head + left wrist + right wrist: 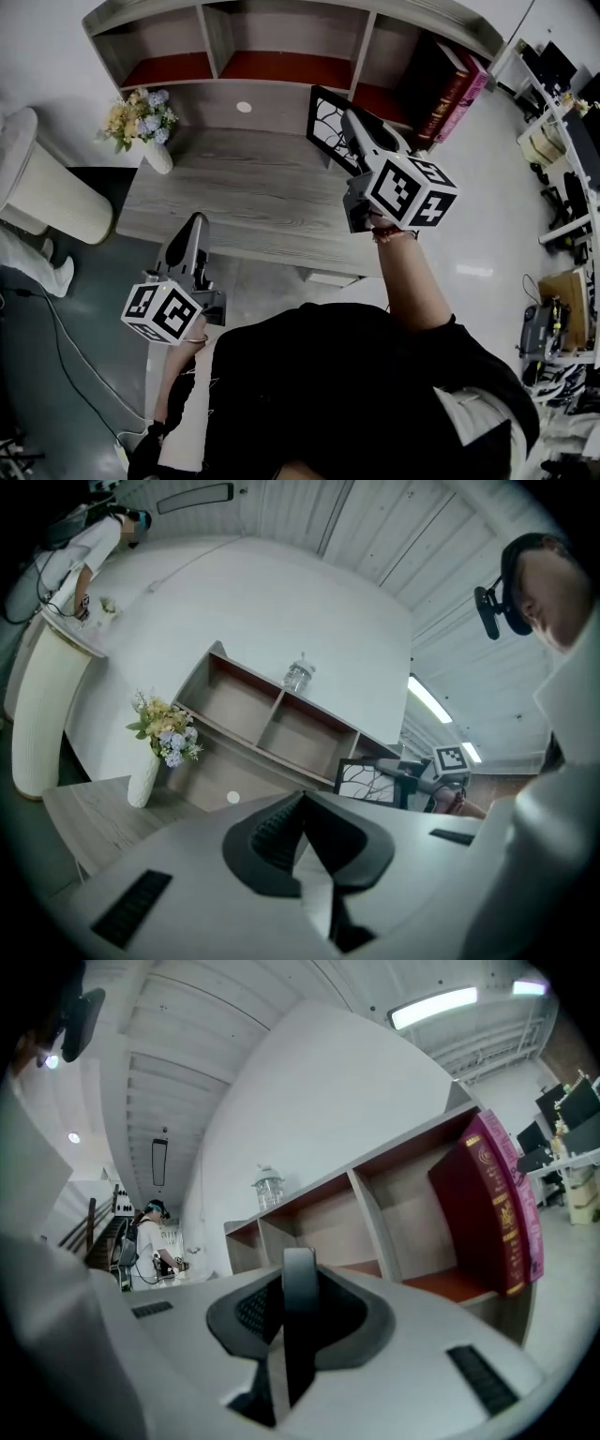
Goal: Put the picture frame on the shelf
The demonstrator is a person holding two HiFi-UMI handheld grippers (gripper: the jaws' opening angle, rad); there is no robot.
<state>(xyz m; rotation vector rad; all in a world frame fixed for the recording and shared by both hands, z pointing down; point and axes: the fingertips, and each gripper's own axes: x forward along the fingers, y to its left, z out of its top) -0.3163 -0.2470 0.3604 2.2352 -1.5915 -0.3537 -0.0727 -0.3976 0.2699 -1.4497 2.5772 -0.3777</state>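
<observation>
In the head view, the right gripper [349, 120] holds a black rectangular picture frame with a white branch pattern [328, 127] upright above the grey wooden table [234, 197]. The frame is just in front of the wooden shelf with red-floored compartments [281, 67], not yet in it. The left gripper [192, 225] sits low by the table's near edge.

In the left gripper view, its jaws are pressed together with nothing between them.

In the right gripper view, the jaws pinch the frame's thin edge, with a dark red book [483, 1204] standing in the compartment at the right.
</observation>
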